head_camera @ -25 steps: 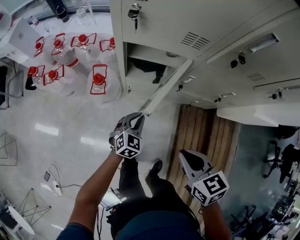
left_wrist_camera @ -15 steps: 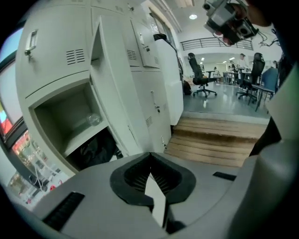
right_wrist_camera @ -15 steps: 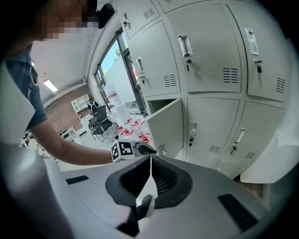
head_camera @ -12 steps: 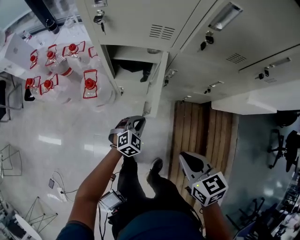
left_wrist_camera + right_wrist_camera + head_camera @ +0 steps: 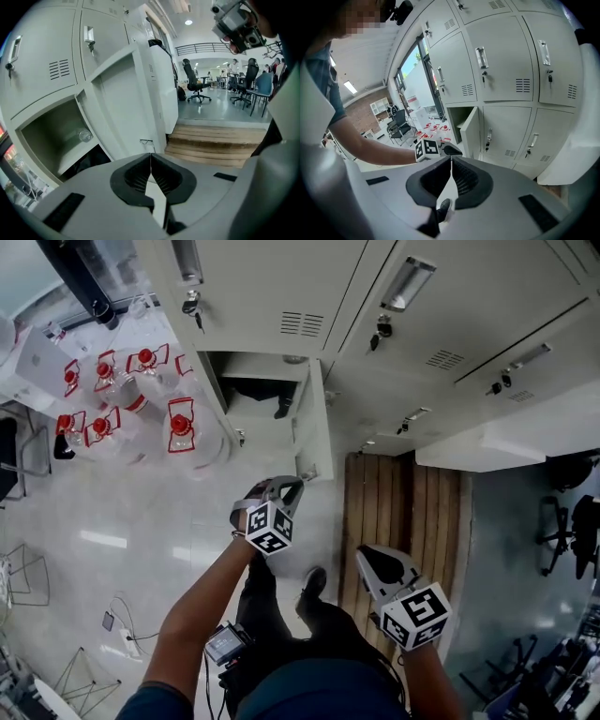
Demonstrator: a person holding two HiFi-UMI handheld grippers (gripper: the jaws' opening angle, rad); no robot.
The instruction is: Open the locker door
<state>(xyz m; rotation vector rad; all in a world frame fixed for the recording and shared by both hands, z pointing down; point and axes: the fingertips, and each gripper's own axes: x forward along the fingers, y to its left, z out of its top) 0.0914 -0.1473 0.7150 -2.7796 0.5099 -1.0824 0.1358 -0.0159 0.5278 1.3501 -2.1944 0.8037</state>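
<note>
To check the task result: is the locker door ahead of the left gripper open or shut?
Open: the locker door stands swung out, baring its compartment.

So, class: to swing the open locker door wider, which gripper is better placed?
Left, probably. The left gripper, jaws together and empty, sits just short of the locker door; the right gripper hangs further back, by the wooden platform.

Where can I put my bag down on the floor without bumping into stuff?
The shiny floor between the water jugs and the open locker door is bare. The wooden platform below the closed lockers is bare too. It is crowded up by the jugs, and cables lie at the lower left.
</note>
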